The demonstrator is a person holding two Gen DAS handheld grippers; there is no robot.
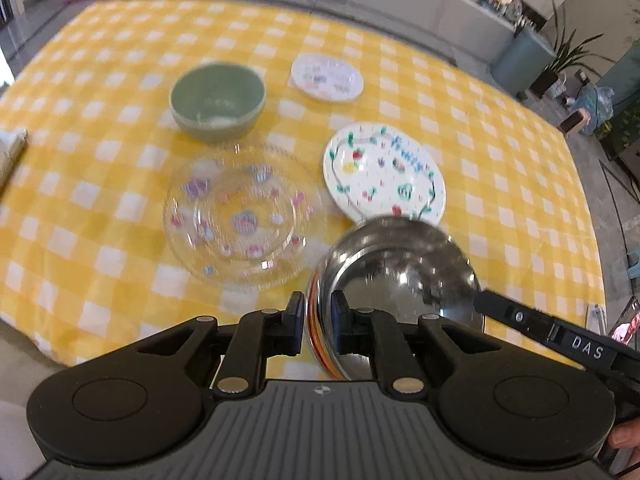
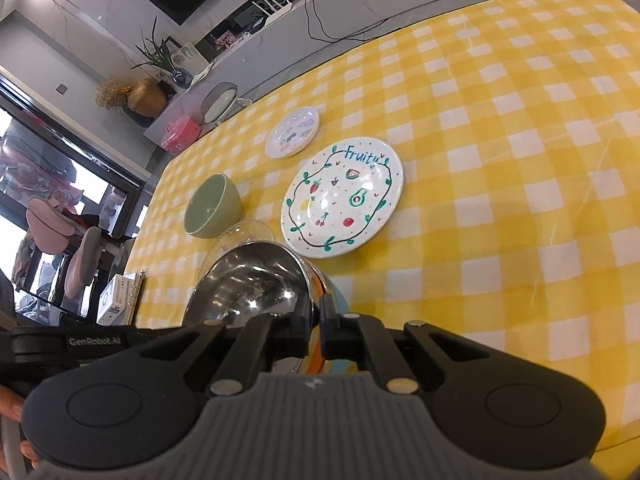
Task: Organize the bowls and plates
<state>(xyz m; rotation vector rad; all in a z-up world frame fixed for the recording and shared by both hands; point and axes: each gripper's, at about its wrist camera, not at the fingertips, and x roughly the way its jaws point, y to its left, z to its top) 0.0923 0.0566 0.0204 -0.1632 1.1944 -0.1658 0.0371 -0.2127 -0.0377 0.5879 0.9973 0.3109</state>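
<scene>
A steel bowl (image 1: 400, 272) with an orange and blue outside hangs tilted over the near edge of the yellow checked table (image 1: 500, 184). My left gripper (image 1: 318, 314) is shut on its left rim. In the right wrist view my right gripper (image 2: 316, 320) is shut on the opposite rim of the steel bowl (image 2: 252, 280). Beyond it lie a clear glass plate (image 1: 236, 216) with pink and blue prints, a green bowl (image 1: 218, 100), a white fruit-patterned plate (image 1: 384, 168) and a small white plate (image 1: 327, 77). The bowl hides part of the glass plate (image 2: 248, 234).
The table's front edge runs just below the held bowl. A pale box (image 1: 12, 152) sits at the table's left edge. Chairs (image 2: 80, 256) and a pink box (image 2: 180, 132) stand beyond the table. Bare cloth (image 2: 520, 200) stretches right of the fruit plate (image 2: 342, 196).
</scene>
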